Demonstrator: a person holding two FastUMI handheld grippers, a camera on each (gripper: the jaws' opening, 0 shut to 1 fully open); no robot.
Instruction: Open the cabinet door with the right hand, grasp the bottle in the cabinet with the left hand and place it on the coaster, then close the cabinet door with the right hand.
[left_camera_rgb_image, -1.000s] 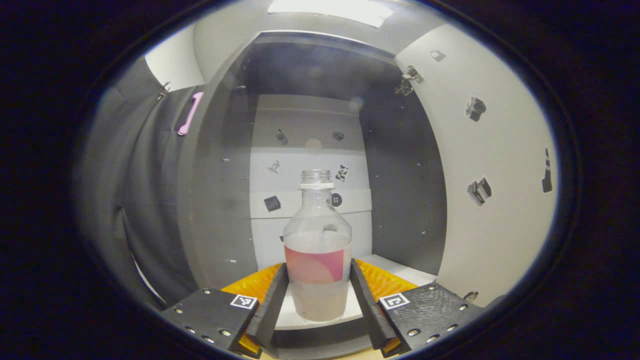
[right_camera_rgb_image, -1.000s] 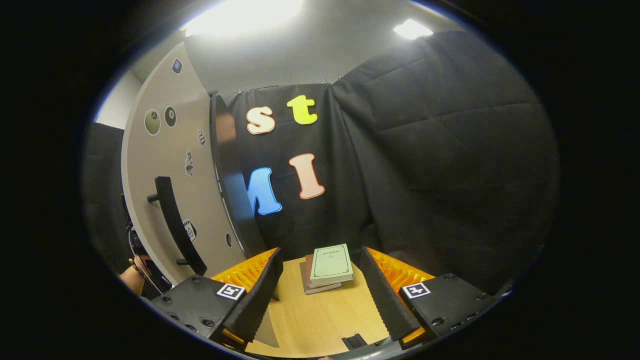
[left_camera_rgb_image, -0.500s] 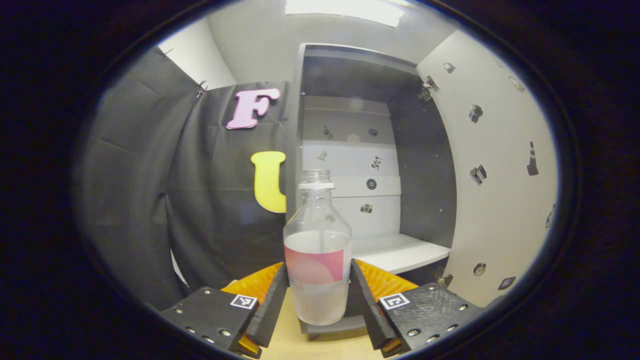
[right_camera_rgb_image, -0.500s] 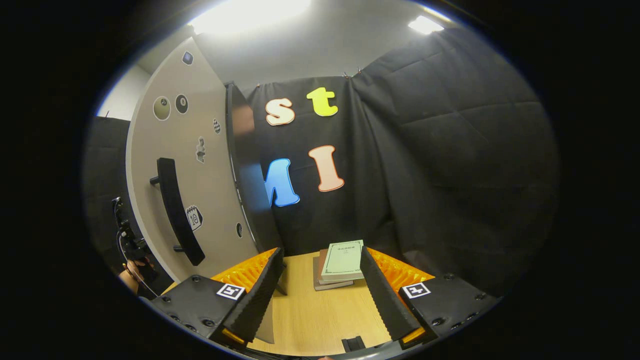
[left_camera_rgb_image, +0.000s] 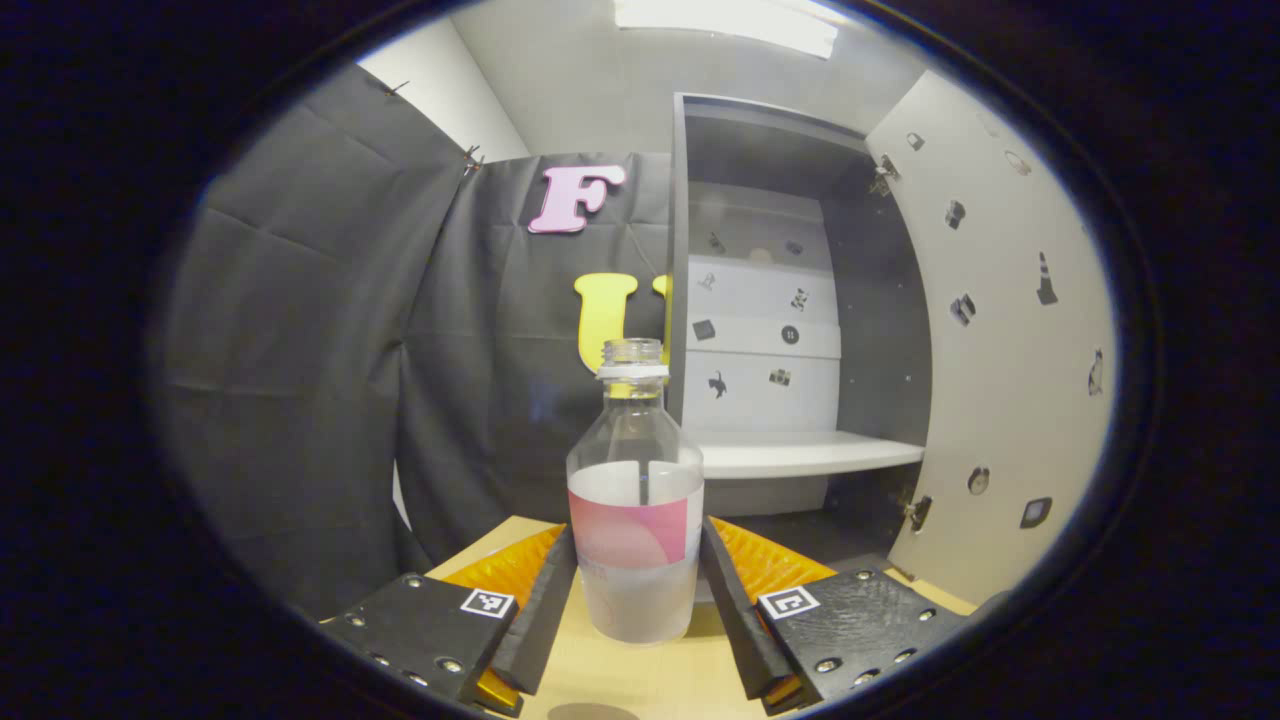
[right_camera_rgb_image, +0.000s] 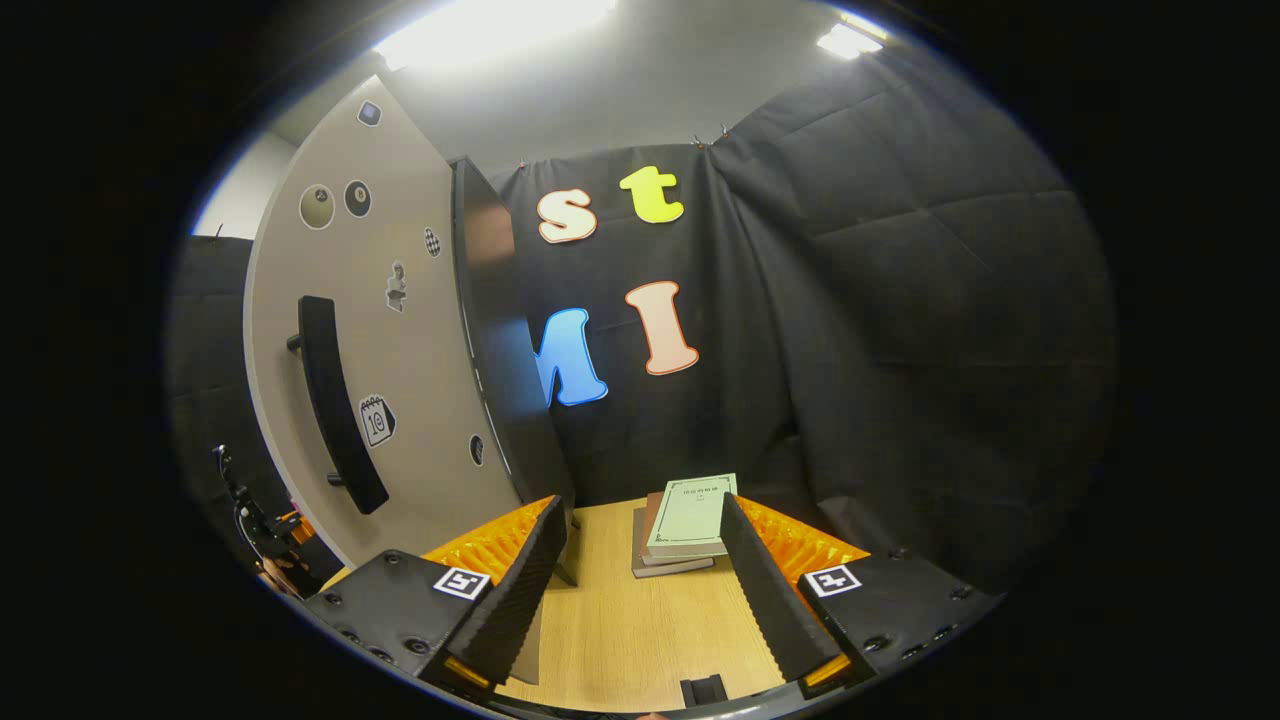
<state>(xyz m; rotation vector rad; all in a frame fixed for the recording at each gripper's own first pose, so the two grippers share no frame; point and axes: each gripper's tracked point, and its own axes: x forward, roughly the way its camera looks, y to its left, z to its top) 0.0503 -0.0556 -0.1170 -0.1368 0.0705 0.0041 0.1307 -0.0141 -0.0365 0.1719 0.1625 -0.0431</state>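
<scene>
Left tool (left_camera_rgb_image: 637, 590) clamped on the bottle (left_camera_rgb_image: 635, 500), both fingers pressing its labelled lower body; bottle upright, uncapped, part full, carried clear of the cabinet (left_camera_rgb_image: 800, 300) and above the wooden surface (left_camera_rgb_image: 640, 680). Step in hand, by the look of it: transfer of the bottle toward the coaster, none of which is identifiable in these views. Next move likely calls for locating the coaster, lowering level so nothing spills, then releasing. Right tool (right_camera_rgb_image: 640, 590) apart and empty, hovering over the surface near the open cabinet door (right_camera_rgb_image: 400, 330), well placed for closing it by the handle (right_camera_rgb_image: 335, 405). Count: one bottle, one cabinet, one door with one handle, two tools, a small stack of books (right_camera_rgb_image: 685, 520), exact number unclear.
</scene>
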